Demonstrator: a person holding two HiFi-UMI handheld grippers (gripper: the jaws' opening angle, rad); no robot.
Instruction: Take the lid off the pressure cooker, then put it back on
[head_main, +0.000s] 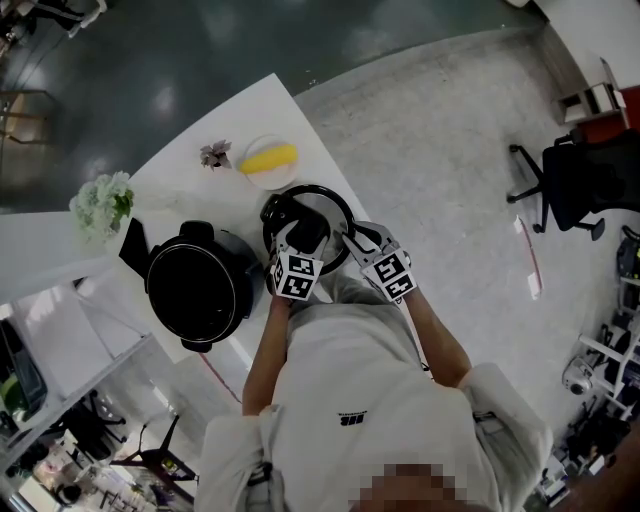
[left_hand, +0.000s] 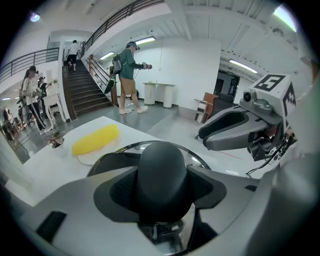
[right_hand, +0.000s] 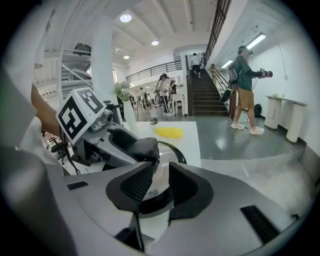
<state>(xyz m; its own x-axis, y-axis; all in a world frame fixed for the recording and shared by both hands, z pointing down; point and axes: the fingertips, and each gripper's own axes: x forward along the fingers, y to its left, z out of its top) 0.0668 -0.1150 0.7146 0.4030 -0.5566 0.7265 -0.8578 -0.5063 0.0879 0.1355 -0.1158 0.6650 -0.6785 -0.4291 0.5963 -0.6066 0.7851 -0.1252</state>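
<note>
The pressure cooker's lid (head_main: 335, 202), glass with a black rim, lies flat on the white table (head_main: 190, 175), to the right of the open black cooker pot (head_main: 200, 290). My left gripper (head_main: 300, 236) reaches over the lid from the near side. In the left gripper view the round black knob (left_hand: 162, 175) fills the space between the jaws and both pads lie against its sides. My right gripper (head_main: 352, 240) is over the lid's right edge. Its jaws stand a narrow gap apart, nothing between them (right_hand: 160, 185), with the lid (right_hand: 176, 151) below and beyond.
A yellow thing on a white plate (head_main: 270, 158) sits just behind the lid. A small plant (head_main: 215, 153) and a bunch of pale flowers (head_main: 102, 205) stand further back. The table's corner edge runs close by the lid's right side. An office chair (head_main: 570, 185) stands far right.
</note>
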